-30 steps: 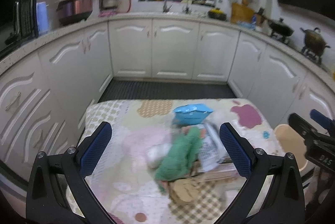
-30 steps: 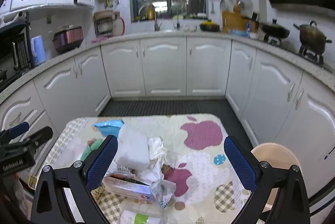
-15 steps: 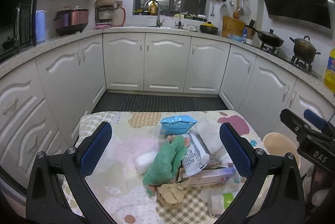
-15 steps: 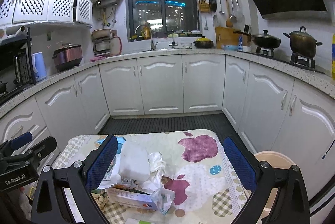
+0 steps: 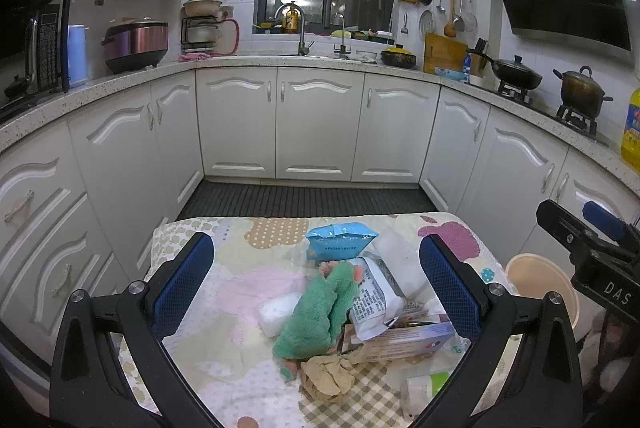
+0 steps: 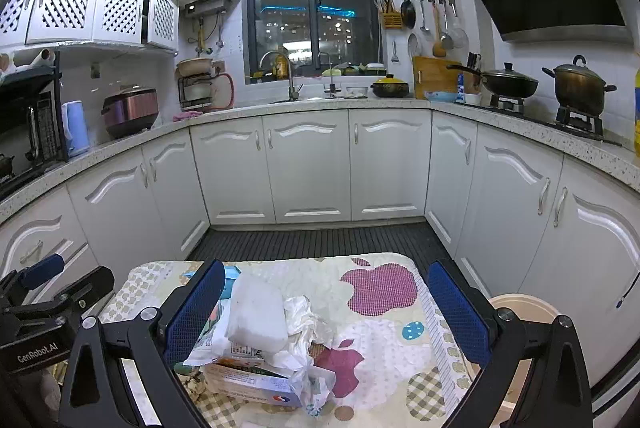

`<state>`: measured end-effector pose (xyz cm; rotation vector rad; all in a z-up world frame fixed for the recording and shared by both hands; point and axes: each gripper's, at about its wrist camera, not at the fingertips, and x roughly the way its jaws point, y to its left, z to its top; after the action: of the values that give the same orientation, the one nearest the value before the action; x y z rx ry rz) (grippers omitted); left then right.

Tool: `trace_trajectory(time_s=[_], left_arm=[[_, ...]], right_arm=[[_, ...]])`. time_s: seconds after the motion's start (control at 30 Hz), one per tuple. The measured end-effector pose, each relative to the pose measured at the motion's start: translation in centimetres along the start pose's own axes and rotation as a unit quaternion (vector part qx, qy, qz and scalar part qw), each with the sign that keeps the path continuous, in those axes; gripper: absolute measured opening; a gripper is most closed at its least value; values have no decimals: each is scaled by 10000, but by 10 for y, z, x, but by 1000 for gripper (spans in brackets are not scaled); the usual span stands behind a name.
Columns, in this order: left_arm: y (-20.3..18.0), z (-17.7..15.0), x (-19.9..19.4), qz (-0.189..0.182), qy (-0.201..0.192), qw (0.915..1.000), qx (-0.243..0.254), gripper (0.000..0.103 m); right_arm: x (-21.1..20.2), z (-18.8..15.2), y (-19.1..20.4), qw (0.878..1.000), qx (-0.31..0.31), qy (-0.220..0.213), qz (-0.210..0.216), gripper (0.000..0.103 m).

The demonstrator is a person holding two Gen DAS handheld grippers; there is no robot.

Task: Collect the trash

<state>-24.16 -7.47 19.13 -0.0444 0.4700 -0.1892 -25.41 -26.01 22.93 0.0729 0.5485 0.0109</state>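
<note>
Trash pile (image 5: 352, 312) heaped mid-bench (image 5: 224, 360), green cloth (image 5: 320, 312) at its centre; left gripper (image 5: 316, 292) and right gripper (image 6: 324, 316) hover above, fingers spread wide and empty, beige bin (image 6: 524, 308) beside the bench's right edge.

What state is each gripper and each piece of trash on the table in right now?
left gripper: open, empty, above the pile.
right gripper: open, empty.
green cloth: crumpled, lying on the pile.
blue packet: lying flat at the far side.
cardboard box: on its side under wrappers.
brown paper: crumpled.
white tissue: crumpled.
beige bin: upright beside the table, contents not visible.
</note>
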Motion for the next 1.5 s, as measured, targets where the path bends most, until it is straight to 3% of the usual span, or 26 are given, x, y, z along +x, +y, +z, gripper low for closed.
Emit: trace_trajectory(time_s=[1.5], left_arm=[[5,-5,11,5,-43,9999,-143,102]], right_arm=[[7,-23,-1,10000,-81,28,-50,101]])
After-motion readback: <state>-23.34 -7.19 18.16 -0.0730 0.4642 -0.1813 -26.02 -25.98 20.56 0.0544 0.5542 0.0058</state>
